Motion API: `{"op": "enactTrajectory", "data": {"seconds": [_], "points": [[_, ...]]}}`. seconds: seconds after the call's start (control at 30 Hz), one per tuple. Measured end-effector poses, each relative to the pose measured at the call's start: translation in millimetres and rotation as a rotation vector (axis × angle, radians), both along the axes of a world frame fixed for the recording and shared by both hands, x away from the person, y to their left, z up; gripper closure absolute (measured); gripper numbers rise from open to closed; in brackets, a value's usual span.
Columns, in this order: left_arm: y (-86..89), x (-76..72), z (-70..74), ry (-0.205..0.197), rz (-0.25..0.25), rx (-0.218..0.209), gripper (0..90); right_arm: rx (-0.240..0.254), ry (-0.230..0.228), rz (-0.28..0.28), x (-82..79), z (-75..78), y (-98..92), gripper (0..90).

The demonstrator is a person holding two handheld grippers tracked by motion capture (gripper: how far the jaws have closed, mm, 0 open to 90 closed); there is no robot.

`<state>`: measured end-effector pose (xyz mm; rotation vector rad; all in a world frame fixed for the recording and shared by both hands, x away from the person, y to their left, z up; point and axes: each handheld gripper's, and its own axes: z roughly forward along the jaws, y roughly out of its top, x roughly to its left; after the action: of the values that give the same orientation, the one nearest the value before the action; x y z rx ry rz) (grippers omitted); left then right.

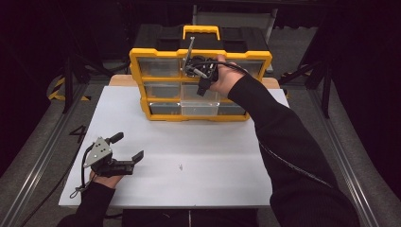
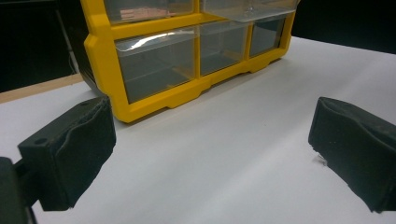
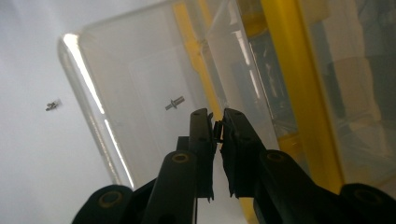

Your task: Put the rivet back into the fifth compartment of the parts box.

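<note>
The high view looks forward and down from above the person's side onto the table (image 1: 189,165); the left gripper view sits low, looking along its jaws across the table toward the organizer (image 2: 154,100) ahead; the right gripper view looks steeply down, close above an open drawer (image 3: 140,93); all three share the organizer.

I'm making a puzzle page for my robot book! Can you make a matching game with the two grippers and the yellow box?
Things:
1. left black gripper
2. right black gripper
3. clear plastic bottom-middle drawer
4. yellow carry handle

States or places:
a. pulled out
b. jaws shut
c. on top of the yellow organiser box
d. jaws wide open

Pairs: 1-d, 2-b, 3-a, 4-c
</note>
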<state>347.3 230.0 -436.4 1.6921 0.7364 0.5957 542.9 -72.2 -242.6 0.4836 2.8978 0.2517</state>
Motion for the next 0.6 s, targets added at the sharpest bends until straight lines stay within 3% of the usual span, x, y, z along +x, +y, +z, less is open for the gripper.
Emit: {"op": "enactTrajectory", "data": {"seconds": [0.2, 0.6], "points": [[0.0, 0.0, 0.1, 0.002, -0.001, 0.003, 1.7, -0.026, 0.009, 0.029, -0.8, -11.3, 2.0, 82.7], [0.0, 0.2, -0.1, 0.001, -0.001, 0.001, 1.7, -0.031, 0.027, 0.045, 2.8, -28.8, -0.7, 82.6]]}}
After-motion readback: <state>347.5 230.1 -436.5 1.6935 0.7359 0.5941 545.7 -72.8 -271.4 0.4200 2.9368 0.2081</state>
